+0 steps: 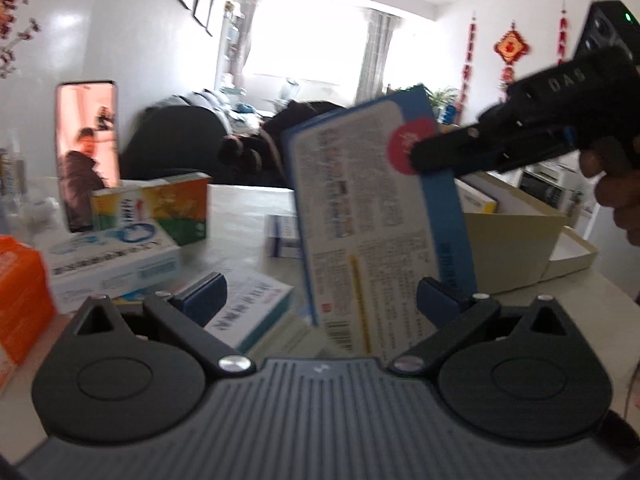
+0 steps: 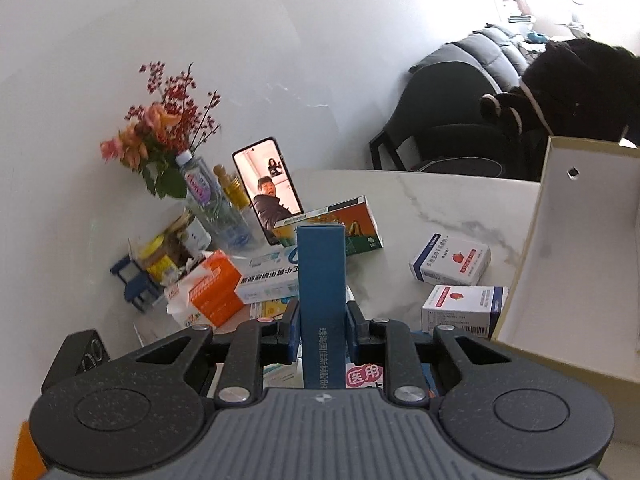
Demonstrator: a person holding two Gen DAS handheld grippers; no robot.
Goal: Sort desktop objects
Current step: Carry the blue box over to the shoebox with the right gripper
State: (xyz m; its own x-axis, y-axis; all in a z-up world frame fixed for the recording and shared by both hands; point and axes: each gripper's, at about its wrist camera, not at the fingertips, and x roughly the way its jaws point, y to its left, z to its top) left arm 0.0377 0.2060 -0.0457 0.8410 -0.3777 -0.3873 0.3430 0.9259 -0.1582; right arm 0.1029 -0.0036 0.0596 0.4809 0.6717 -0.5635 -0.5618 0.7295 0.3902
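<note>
My right gripper is shut on the narrow sides of a flat blue-and-white medicine box and holds it above the table. In the left wrist view the same box hangs tilted, printed white face toward the camera, with the right gripper clamped on its upper right edge. My left gripper stands wide open just below it. The box's lower part sits between the left fingers, near the right fingertip; I cannot tell if they touch.
An open cream cardboard box stands on the right of the marble table. Two white apple-printed boxes lie beside it. A green-orange box, a white-blue box, an orange tissue pack, a propped phone and a flower vase crowd the left.
</note>
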